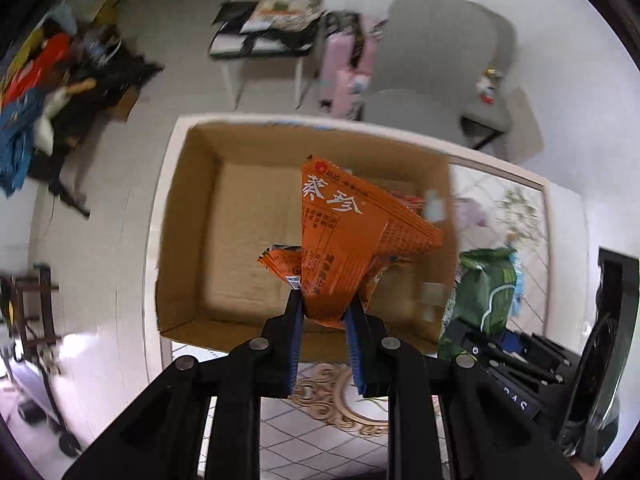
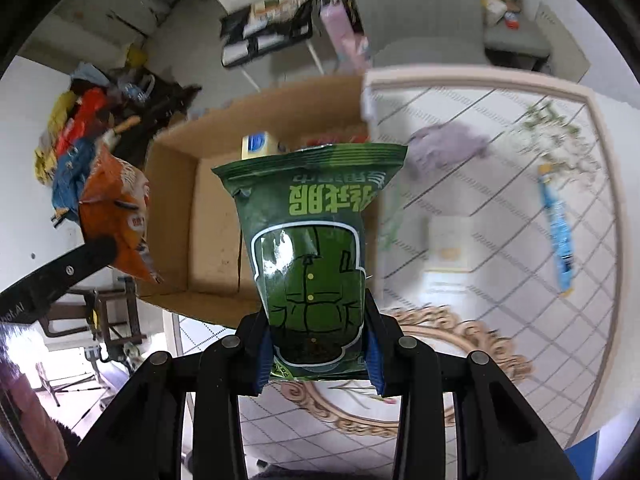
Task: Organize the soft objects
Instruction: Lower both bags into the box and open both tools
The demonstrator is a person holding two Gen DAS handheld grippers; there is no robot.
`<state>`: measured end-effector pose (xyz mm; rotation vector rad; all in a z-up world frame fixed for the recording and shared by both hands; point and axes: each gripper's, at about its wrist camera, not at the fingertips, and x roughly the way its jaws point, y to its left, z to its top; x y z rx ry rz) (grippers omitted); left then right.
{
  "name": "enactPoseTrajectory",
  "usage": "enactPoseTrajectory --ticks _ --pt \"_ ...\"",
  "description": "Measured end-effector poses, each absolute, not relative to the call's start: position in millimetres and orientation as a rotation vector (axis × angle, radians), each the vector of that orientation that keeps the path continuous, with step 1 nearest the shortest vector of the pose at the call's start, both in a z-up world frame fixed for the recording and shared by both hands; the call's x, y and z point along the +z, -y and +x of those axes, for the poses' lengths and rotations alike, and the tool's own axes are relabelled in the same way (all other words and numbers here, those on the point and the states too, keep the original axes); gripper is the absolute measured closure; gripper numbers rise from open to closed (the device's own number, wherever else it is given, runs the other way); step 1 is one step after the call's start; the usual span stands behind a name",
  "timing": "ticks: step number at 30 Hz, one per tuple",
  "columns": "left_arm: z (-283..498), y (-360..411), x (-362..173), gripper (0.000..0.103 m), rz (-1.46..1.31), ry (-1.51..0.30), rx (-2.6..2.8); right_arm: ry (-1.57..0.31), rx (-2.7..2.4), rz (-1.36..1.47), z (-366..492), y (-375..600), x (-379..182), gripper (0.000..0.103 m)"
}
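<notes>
Here left gripper [image 1: 325, 304] jaws clamp orange packet [image 1: 344, 236]; right gripper [image 2: 318, 344] jaws clamp green packet [image 2: 310, 248], above cardboard box [image 1: 188, 216].

A grey chair [image 1: 436, 60] stands beyond the patterned table [image 2: 500, 240], beside a pink bag [image 1: 344, 68].

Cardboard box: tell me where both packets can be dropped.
The cardboard box has a bare floor across its left and middle. Its far right corner is crowded with a yellow pack and red packets. Drop the orange packet and green packet left.
</notes>
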<state>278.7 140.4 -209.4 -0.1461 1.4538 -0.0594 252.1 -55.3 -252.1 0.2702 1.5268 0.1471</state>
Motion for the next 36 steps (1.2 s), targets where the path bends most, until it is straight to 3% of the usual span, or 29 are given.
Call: enactPoseTrajectory --ticks 13,24,27,29,30,31,33,34,36 --pt "366 -175 -319 0.085 -0.179 -1.641 -0.023 -1.725 0.009 0.22 288 17 -364 0.063" --pt "401 -172 -358 0.081 -0.126 -1.733 -0.012 -1.775 -0.01 0.187 299 7 -388 0.062" --pt "400 -169 -348 0.069 -0.085 -1.7 -0.01 -1.78 0.008 0.172 303 2 -384 0.054" --pt "398 -171 -341 0.062 -0.074 -1.677 -0.02 -1.765 0.017 0.155 305 -5 -379 0.036" --pt "396 -173 -336 0.054 -0.073 -1.671 -0.022 -1.759 0.019 0.145 305 -7 -375 0.031" --pt "394 -175 -332 0.039 -0.077 -1.664 -0.027 -1.748 0.02 0.133 306 -11 -370 0.022" --pt "387 -179 -321 0.018 -0.081 -1.634 -0.032 -1.726 0.025 0.114 306 -18 -360 0.02" --pt "387 -180 -318 0.012 -0.078 -1.623 -0.031 -1.714 0.022 0.109 306 -19 -354 0.017" --pt "376 -187 -304 0.01 -0.073 -1.591 -0.03 -1.693 0.028 0.11 302 -21 -344 0.007"
